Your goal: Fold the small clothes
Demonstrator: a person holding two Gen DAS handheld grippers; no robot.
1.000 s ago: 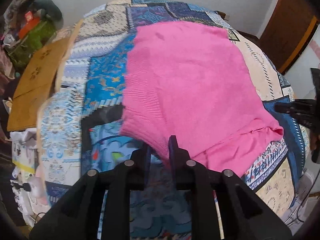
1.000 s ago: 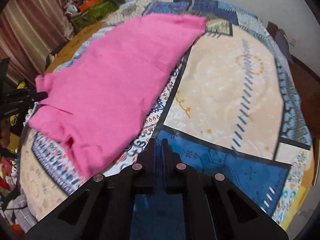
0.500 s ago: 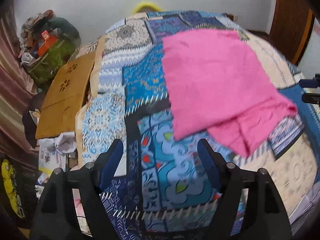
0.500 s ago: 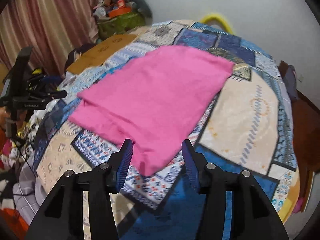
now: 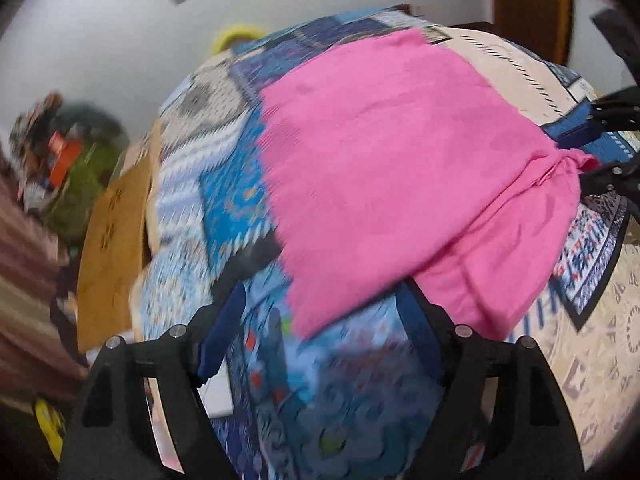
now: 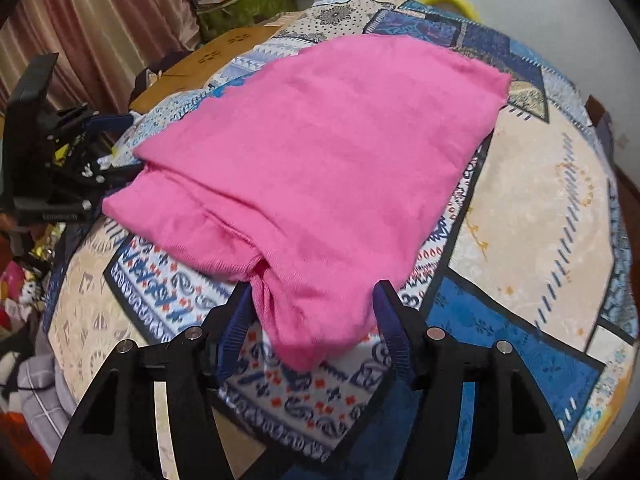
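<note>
While both claws stand spread apart and hold nothing, the right claw (image 6: 314, 316) brackets the near bunched corner of a bright pink knitted garment (image 6: 320, 152), its blue-padded fingers (image 6: 236, 324) either side of the fabric, apparently placed to pinch that corner. The left claw (image 5: 320, 332) hovers just short of the opposite near corner, seemingly lined up for a matching grip. Beyond them the garment lies already folded once, mostly flat, with a doubled band along the near edge. It rests on a bed covered by a blue and cream patchwork-print bedspread (image 6: 540, 208). A brown cardboard sheet (image 5: 112, 240) sits beside the bed.
</note>
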